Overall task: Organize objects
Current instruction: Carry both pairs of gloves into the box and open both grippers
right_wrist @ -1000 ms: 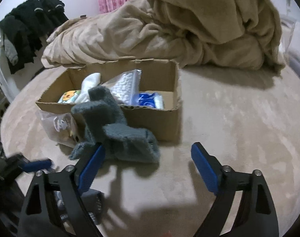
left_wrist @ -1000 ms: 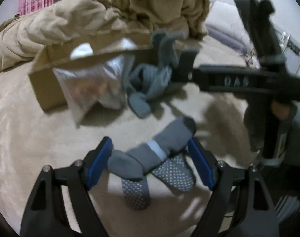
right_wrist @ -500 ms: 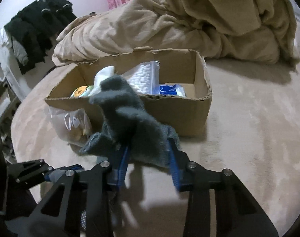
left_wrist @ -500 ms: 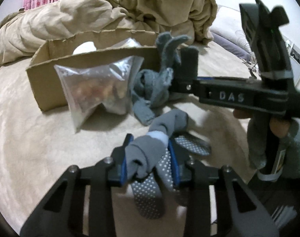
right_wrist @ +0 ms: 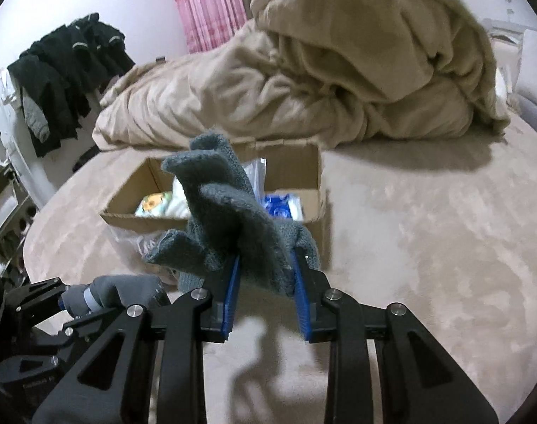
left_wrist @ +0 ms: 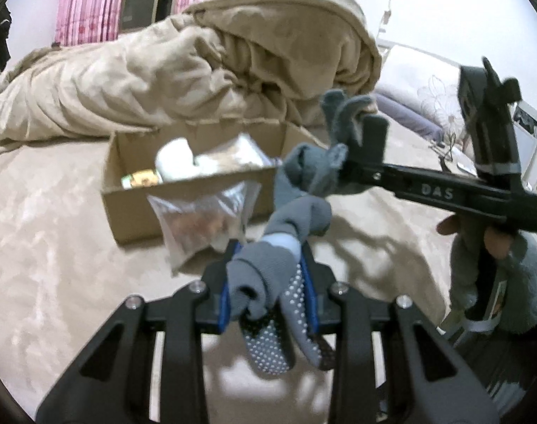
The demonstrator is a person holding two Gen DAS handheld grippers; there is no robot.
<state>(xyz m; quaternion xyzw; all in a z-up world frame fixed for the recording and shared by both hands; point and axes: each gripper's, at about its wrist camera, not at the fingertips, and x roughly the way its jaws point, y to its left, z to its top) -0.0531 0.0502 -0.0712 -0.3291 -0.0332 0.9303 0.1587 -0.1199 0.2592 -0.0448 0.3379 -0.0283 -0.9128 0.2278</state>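
Observation:
My left gripper (left_wrist: 270, 289) is shut on a pair of grey grip-dot socks (left_wrist: 268, 282) and holds them lifted above the bed. My right gripper (right_wrist: 266, 282) is shut on fuzzy teal-grey socks (right_wrist: 233, 212), also lifted; in the left wrist view these socks (left_wrist: 314, 169) hang at the right gripper's tip. An open cardboard box (left_wrist: 134, 198) with packets inside stands just beyond both grippers; it also shows in the right wrist view (right_wrist: 141, 217). A clear plastic bag (left_wrist: 201, 222) leans against the box's front.
A crumpled beige duvet (left_wrist: 197, 70) is piled behind the box. The beige bed cover (right_wrist: 427, 247) stretches to the right. Dark clothes (right_wrist: 56, 77) hang at the left wall. The left gripper (right_wrist: 61, 302) shows at the lower left of the right wrist view.
Both grippers closed on their socks and lifted them off the bed. The box now sits lower and further off in both views.

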